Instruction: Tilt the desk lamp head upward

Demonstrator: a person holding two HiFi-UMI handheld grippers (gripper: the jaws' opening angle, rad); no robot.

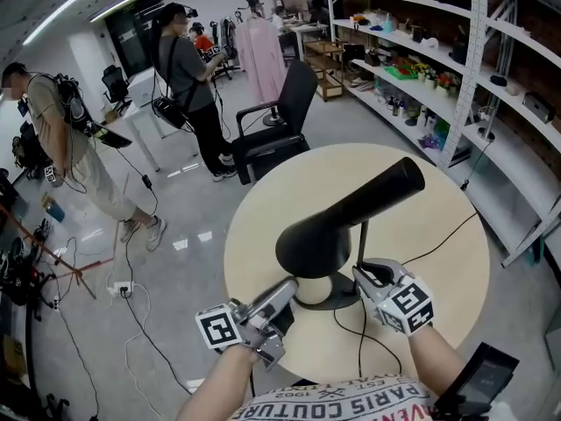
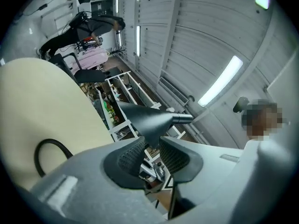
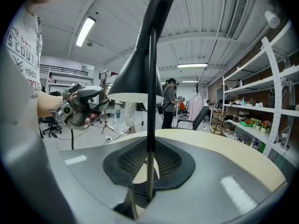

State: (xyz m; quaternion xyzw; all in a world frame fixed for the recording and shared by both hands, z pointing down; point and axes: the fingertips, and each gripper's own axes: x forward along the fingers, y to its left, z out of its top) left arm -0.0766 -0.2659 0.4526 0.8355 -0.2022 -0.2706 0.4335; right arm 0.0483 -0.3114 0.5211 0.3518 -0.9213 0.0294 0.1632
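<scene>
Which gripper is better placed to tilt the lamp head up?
Left. The left gripper pinches the lamp head at its rim, ready to lift; the right gripper has its tongs clamped on the stem, steadying it.

A black lamp head slants over the round beige desk, wide end low at the left and narrow end high at the right. The left tongs meet its lower rim, while the right tongs sit at the thin stem. A black cable trails across the desk.

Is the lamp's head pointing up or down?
Down. In the right gripper view the lamp head turns its wide mouth toward the table; the right gripper clamps its thin pole.
</scene>
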